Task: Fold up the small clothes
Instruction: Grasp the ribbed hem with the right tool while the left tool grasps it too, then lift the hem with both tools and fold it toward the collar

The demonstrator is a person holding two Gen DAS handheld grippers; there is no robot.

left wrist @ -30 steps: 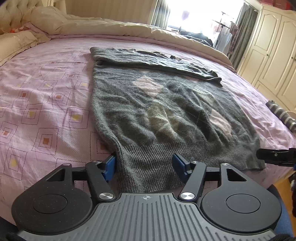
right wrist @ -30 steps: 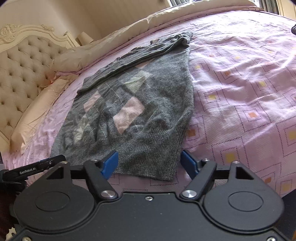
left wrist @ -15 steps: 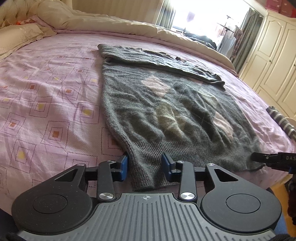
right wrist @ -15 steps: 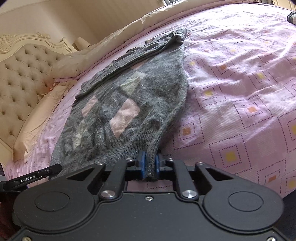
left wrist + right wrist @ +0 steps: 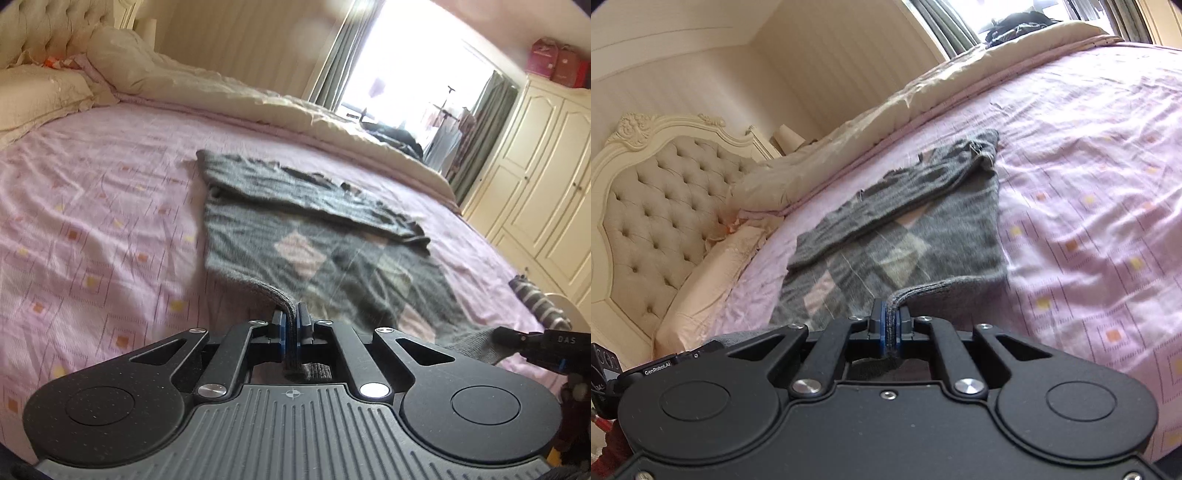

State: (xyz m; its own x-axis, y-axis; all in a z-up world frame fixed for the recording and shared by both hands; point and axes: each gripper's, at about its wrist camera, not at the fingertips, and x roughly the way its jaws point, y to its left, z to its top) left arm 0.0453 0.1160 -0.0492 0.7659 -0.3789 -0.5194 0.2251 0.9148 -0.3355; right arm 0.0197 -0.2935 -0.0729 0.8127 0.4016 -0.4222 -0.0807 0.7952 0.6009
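Since a second ago, both hem corners of the grey sweater [image 5: 325, 254] have lifted off the bed [image 5: 92, 221]'s near edge, left gripper [image 5: 291, 328] and right gripper [image 5: 892, 325] each pinching ribbing. Soft, light knit; hem corners suit folding.

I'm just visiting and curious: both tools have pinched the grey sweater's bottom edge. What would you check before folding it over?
1. Left gripper jaws shut on the sweater hem: ok.
2. Right gripper jaws shut on the hem: ok.
3. Hem corners lifted off the bedspread: ok.
4. Sleeves already folded across the top: ok.
5. Bare bedspread beside the sweater, nothing in the way: ok.
6. Both layers of fabric caught in each grip: cannot tell.
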